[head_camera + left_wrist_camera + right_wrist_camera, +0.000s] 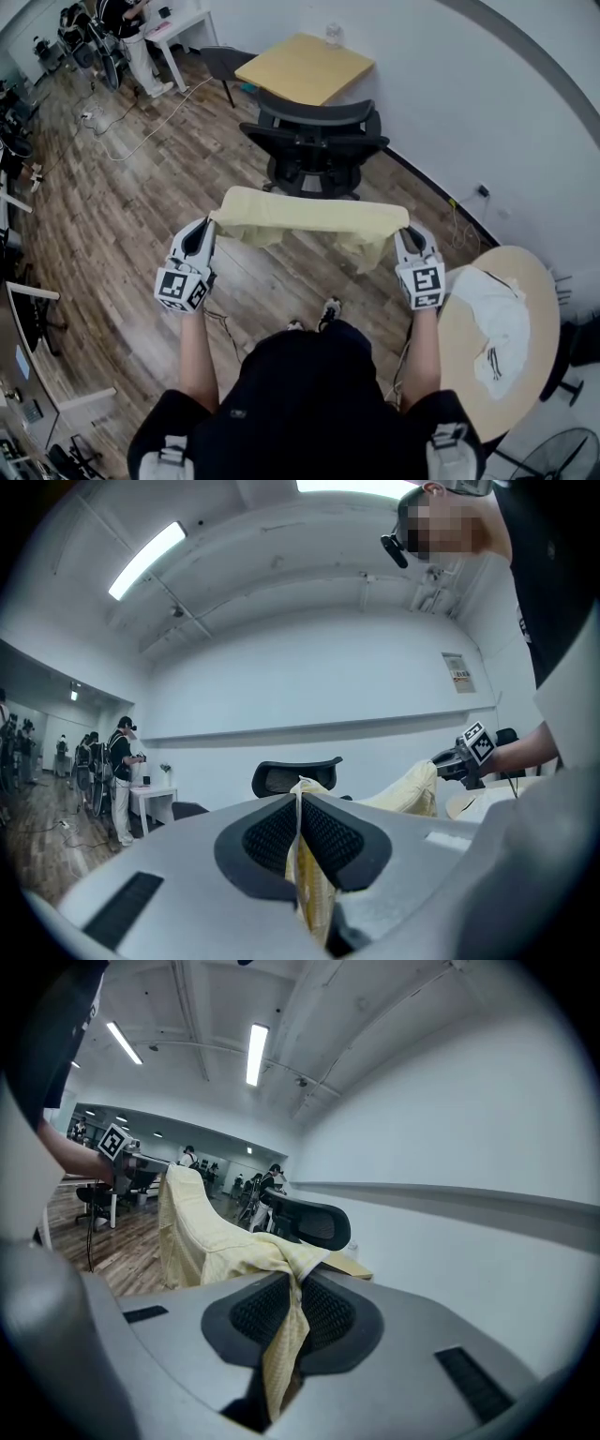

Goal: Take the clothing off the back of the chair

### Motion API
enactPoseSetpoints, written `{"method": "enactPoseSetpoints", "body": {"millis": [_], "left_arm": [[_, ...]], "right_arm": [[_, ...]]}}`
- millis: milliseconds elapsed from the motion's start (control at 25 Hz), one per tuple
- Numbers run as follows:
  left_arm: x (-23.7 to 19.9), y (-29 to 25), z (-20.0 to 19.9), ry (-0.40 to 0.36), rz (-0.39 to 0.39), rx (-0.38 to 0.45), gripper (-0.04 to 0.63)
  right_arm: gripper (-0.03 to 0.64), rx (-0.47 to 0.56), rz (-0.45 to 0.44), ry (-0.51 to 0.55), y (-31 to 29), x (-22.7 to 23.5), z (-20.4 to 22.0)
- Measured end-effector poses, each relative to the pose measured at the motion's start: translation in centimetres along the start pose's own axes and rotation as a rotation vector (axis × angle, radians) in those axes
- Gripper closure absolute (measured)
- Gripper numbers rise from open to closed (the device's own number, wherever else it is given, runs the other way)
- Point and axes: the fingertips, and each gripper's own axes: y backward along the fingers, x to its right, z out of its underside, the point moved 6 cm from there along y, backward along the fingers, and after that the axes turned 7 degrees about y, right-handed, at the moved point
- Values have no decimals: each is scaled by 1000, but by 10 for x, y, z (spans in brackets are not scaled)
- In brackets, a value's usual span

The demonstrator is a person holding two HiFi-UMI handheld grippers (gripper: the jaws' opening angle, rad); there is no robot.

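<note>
— Clothing (pixel 305 217), pale yellow: where is it?
— Off the chair (pixel 319 141). It hangs in the air between the two tongs, stretched wide above the wood floor (pixel 141 187), with the chair just beyond it.
— Left tongs (pixel 212 228)?
— Closed on one top corner. Fabric is pinched between the black pads and a tail hangs below. Forearm bare, reaching straight forward, tongs about level.
— Right tongs (pixel 406 234)?
— Clamped on the other corner, cloth trailing down through the jaws. That arm is also out forward, parallel to the left, and the two are held well apart.
— Anything else nearby?
— Round surface (pixel 520 261) to the person's right, with a white cloth (pixel 497 328) on it. Square wooden surface (pixel 305 67) behind the chair, by the wall.
</note>
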Motion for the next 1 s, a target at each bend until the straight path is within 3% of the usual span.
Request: {"method": "enactPoseSetpoints", "body": {"millis": [400, 1000], "left_arm": [[-5, 38, 19, 9, 30, -12, 580], [-1, 69, 35, 31, 5, -16, 580]], "right_arm": [[588, -39, 17, 1, 30, -50, 7], [588, -54, 0, -4, 46, -78, 23]]}}
